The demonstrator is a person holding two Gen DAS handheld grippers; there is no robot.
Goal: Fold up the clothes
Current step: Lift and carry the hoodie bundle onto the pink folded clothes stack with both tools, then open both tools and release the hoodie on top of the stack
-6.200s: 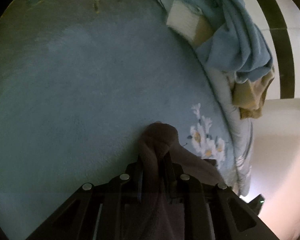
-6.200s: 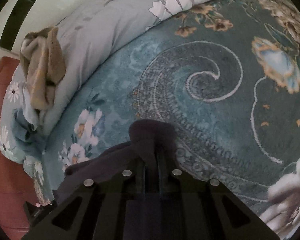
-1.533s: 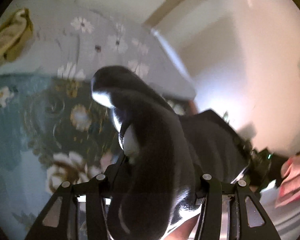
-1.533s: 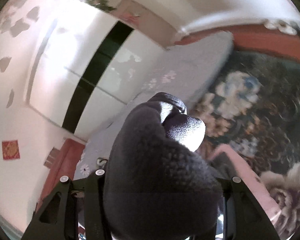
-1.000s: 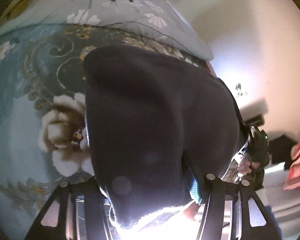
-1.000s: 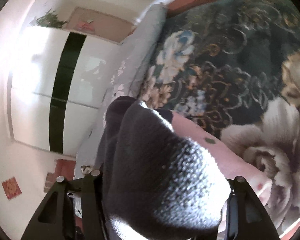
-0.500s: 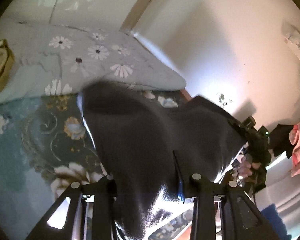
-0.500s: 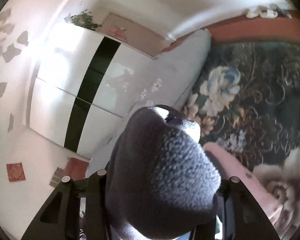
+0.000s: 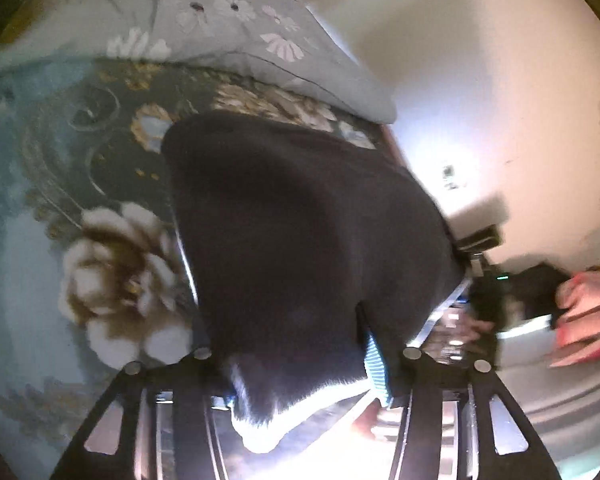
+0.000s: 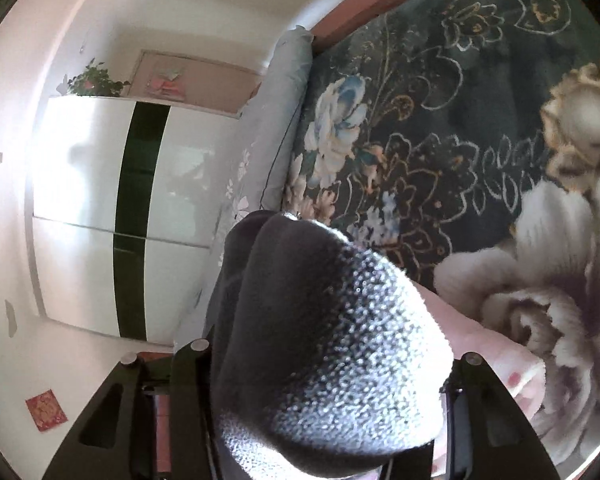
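Progress: the dark fleece garment point(image 9: 300, 240) is hanging in the air above the bed point(image 9: 32, 208), stretched between the two tongs. Judging from this, folding is only starting; no finished crease is showing.
Still to do: the garment is probably waiting to be lowered flat onto the floral bedspread point(image 10: 480, 128) and then folded over, perhaps more than once.
Garment's place: it is spreading as a broad dark sheet in the left wrist view and is bunching thickly right in front of the lens in the right wrist view, well clear of the bedspread.
Left tongs point(image 9: 300, 364): about half spread and opening at this moment, with a thick bunch of the garment lying between the jaws; the cloth is hiding the pads, though they appear to be bearing on it.
Right tongs point(image 10: 324, 360): likewise about halfway and opening, with a fat roll of the garment point(image 10: 324, 344) filling the gap.
Nearby: a pink cloth point(image 10: 496, 344) is lying on the bed just beyond the right tongs.
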